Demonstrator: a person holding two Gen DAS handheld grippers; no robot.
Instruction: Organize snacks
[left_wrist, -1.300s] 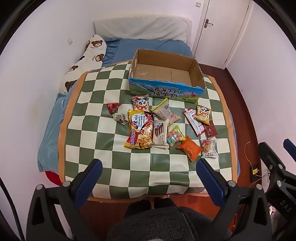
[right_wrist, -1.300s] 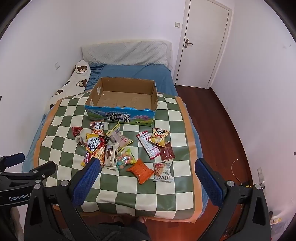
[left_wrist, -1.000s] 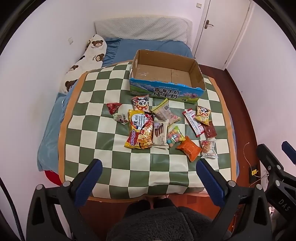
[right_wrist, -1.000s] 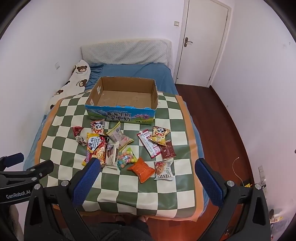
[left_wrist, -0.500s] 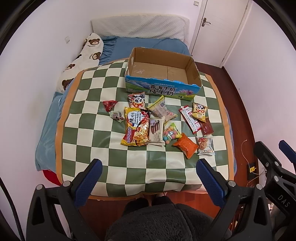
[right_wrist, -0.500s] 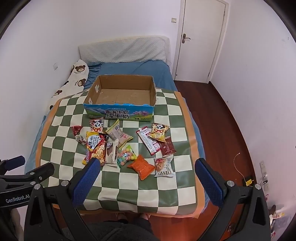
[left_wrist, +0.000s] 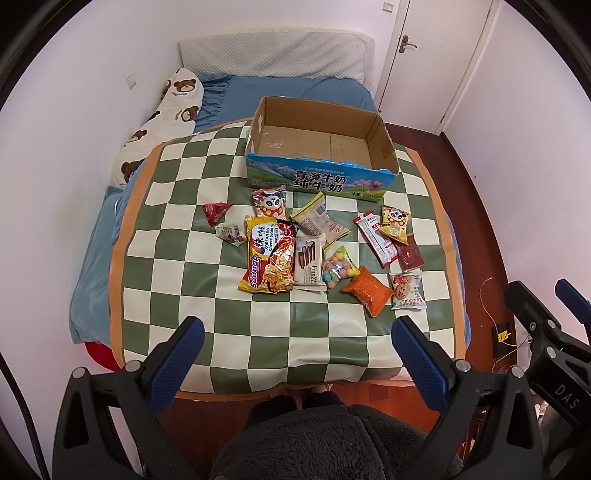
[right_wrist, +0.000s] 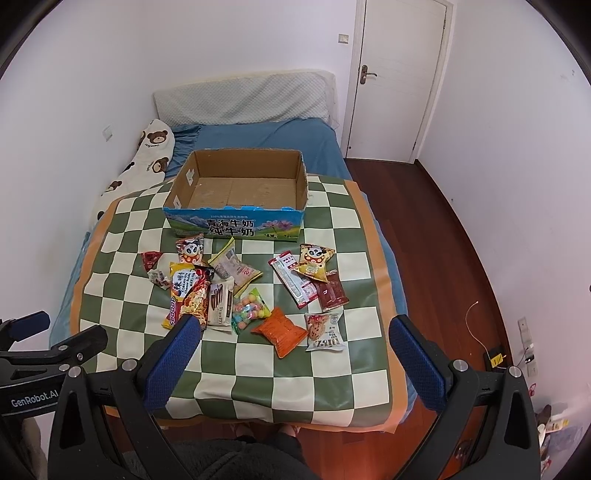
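Observation:
Several snack packets lie loose on a green-and-white checked table (left_wrist: 177, 317): a yellow noodle bag (left_wrist: 267, 254), a Franzzi wafer pack (left_wrist: 309, 264), an orange packet (left_wrist: 367, 290), a candy bag (left_wrist: 338, 267) and a yellow panda packet (left_wrist: 395, 224). An empty open cardboard box (left_wrist: 321, 147) stands at the table's far side. My left gripper (left_wrist: 295, 354) is open and empty, held above the near table edge. My right gripper (right_wrist: 291, 350) is open and empty, also high over the near edge; the orange packet (right_wrist: 279, 329) lies below and ahead of it.
A bed with a blue sheet (left_wrist: 277, 88) and a bear-print pillow (left_wrist: 162, 118) lies behind and under the table. White walls stand close on the left. A white door (right_wrist: 399, 74) and wooden floor (right_wrist: 443, 229) are to the right. The other gripper (left_wrist: 546, 332) shows at the right.
Both grippers have moved a little forward and lower toward the table, so the snacks and box look larger. Both stay open. Nothing on the table has moved.

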